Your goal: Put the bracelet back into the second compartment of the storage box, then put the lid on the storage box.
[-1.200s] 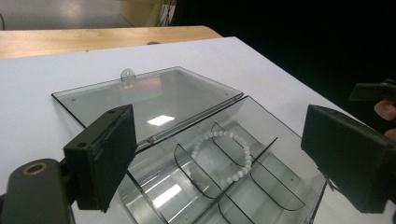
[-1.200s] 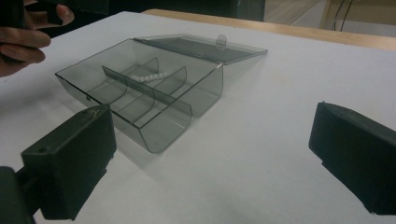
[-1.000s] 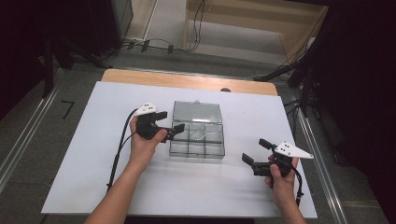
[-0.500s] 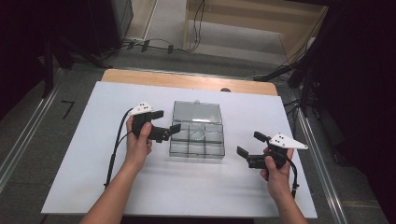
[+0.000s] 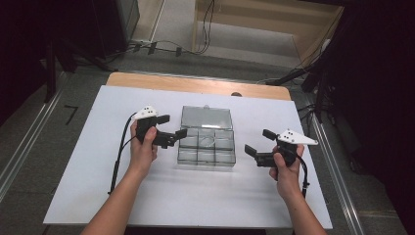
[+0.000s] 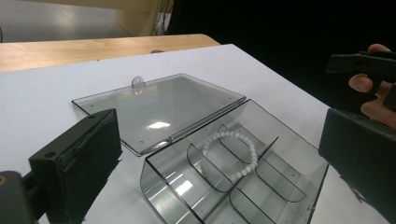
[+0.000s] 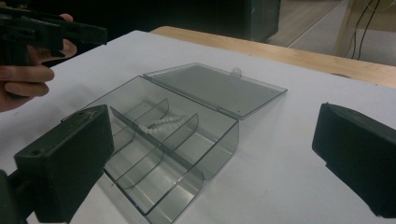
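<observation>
A clear grey plastic compartment box [image 5: 205, 157] stands mid-table with its lid [image 5: 206, 118] laid open flat on the far side. A white bead bracelet [image 6: 233, 154] lies in a middle compartment, also seen in the right gripper view as the bracelet [image 7: 161, 125]. My left gripper [image 5: 172, 125] hovers just left of the box, open and holding nothing. My right gripper [image 5: 258, 141] is a short way off the box's right side, also open with nothing between its jaws. Both point inward at the box.
The box rests on a white sheet [image 5: 98, 161] that covers the table. A wooden strip [image 5: 195, 84] runs along the far edge. Cables [image 5: 161, 46] lie on the floor beyond, and metal rails flank both sides.
My right gripper has moved forward and slightly left, closer to the box. The left gripper has shifted only a little to the left. The box and bracelet have not moved.
</observation>
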A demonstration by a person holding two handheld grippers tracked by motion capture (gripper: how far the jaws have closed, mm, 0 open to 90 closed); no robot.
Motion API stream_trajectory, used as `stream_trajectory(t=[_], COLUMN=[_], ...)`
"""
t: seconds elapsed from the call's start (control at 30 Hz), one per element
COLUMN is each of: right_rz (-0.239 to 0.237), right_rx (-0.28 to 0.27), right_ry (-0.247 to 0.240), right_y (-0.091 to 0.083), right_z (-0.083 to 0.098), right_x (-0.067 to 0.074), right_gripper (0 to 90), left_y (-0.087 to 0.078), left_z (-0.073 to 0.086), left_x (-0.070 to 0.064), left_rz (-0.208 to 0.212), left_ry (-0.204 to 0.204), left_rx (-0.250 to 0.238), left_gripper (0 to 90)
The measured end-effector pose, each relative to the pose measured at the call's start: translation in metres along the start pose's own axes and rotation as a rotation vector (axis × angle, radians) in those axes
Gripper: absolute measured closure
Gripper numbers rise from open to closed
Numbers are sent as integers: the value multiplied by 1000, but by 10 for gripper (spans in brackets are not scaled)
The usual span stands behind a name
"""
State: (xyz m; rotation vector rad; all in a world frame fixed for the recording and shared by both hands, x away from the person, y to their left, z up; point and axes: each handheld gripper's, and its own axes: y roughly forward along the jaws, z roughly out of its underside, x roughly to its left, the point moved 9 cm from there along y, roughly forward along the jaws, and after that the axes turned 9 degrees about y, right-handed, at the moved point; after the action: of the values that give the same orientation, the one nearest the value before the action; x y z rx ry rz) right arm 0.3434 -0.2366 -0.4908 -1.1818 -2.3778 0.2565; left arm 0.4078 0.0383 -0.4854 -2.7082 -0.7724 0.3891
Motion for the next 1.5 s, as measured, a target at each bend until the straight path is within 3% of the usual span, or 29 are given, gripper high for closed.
stream_trajectory(t=[0.4, 0.5, 0.67, 0.77, 0.93, 1.17, 1.4, 1.5], right_rz=[-28, -27, -30, -37, -41, -47, -39, -40], right_rx=[23, 29, 41, 45, 68, 77, 127, 148], right_ry=[9, -1, 16, 28, -5, 29, 41, 48], right_y=[22, 27, 33, 37, 46, 60, 77, 84], right_z=[-12, -14, -16, -19, -24, -31, -29, -29], right_x=[1, 1, -3, -6, -4, -8, -15, -17], right_gripper=[0, 0, 0, 0, 0, 0, 0, 0], left_y=[7, 8, 11, 15, 22, 32, 44, 50], left_z=[-1, -5, -11, -11, -14, -19, -17, -14], left_x=[0, -1, -2, 3, 12, 24, 32, 37], left_rz=[6, 25, 17, 5, 2, -17, -14, -34], left_ry=[19, -14, 0, 3, -17, -40, -76, -72], left_rx=[17, 0, 5, 12, 7, 14, 44, 69], left_gripper=[0, 0, 0, 0, 0, 0, 8, 8])
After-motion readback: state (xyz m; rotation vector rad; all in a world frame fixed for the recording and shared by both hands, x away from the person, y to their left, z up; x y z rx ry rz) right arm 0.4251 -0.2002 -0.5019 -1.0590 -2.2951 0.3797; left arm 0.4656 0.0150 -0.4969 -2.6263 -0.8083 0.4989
